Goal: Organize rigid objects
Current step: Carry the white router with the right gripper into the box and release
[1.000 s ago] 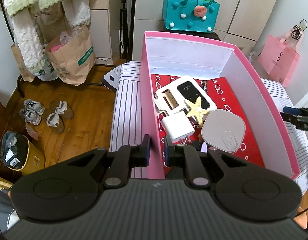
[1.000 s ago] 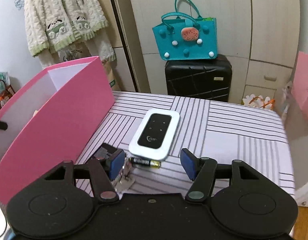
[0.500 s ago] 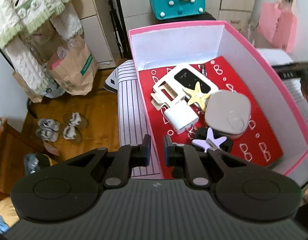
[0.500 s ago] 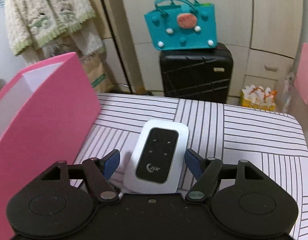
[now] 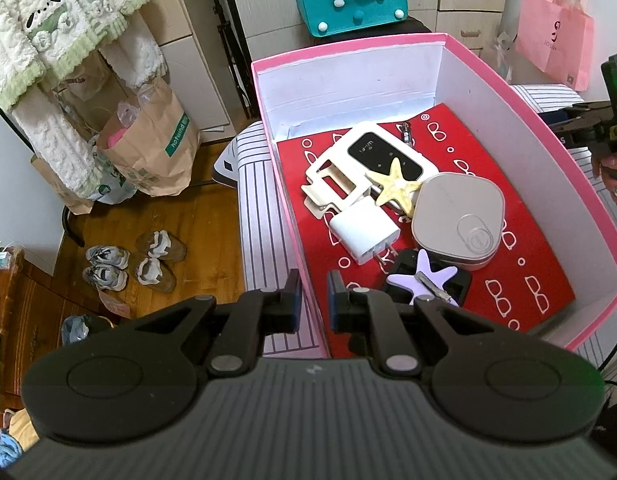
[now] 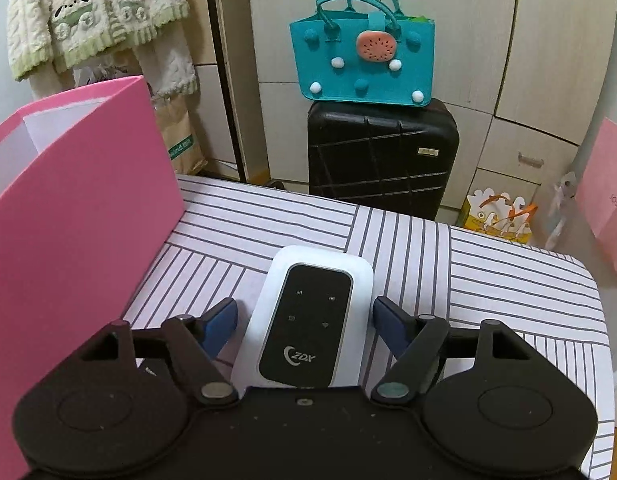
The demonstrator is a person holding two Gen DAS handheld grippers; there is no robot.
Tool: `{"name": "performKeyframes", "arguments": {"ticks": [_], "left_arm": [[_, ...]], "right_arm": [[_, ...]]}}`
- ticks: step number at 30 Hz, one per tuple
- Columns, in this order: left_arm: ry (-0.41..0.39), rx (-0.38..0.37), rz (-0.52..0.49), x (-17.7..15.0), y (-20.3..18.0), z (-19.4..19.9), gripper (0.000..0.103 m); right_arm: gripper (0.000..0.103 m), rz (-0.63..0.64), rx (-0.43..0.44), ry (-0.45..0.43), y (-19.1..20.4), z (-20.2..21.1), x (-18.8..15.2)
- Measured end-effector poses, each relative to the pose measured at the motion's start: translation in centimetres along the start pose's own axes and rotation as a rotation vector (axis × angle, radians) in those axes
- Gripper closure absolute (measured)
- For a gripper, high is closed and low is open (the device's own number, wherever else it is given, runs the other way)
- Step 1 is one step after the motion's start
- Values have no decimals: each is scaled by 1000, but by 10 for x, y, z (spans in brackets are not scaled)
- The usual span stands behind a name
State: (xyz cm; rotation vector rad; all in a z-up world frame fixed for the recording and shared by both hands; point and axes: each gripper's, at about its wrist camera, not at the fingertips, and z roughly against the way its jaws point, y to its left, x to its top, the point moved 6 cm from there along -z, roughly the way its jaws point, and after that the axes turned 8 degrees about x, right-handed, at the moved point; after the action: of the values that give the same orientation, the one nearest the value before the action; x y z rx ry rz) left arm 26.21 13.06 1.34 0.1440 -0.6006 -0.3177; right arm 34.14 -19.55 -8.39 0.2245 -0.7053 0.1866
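A pink box (image 5: 348, 46) with a red patterned floor stands on the striped table. Inside lie a white wifi router (image 5: 384, 156), a yellow starfish (image 5: 396, 184), a white charger (image 5: 364, 232), a grey rounded case (image 5: 458, 220) and a lilac star clip (image 5: 424, 276). My left gripper (image 5: 313, 300) is shut on the box's near left wall, one pad on each side. In the right wrist view a second white router (image 6: 308, 316) lies flat beside the box (image 6: 80, 208). My right gripper (image 6: 304, 318) is open and straddles it, pads apart from its sides.
The striped tabletop (image 6: 468, 272) stretches right of the router to its rounded far corner. Behind the table stand a black suitcase (image 6: 380, 152) with a teal bag (image 6: 364, 64) on top. Shoes (image 5: 128, 260) and a paper bag (image 5: 156, 152) sit on the floor at left.
My right gripper moved forward over the router and its jaws widened; the battery and a dark item near it left view. The left view rolled, its grip on the box wall unchanged.
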Motion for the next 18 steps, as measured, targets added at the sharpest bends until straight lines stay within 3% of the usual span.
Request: {"name": "performKeyframes", "arguments": {"ticks": [3, 6, 8, 18], "left_arm": [[-2, 1, 2, 1, -1, 0, 91], [-3, 0, 3, 1, -1, 0, 91], [-1, 0, 3, 0, 0, 0, 91], [-1, -5, 5, 3, -2, 0, 91]], "right_arm": [[24, 13, 9, 28, -1, -2, 4], [34, -7, 2, 40, -4, -1, 9], [34, -4, 12, 42, -4, -1, 9], [36, -18, 62, -27, 1, 16, 10]]}}
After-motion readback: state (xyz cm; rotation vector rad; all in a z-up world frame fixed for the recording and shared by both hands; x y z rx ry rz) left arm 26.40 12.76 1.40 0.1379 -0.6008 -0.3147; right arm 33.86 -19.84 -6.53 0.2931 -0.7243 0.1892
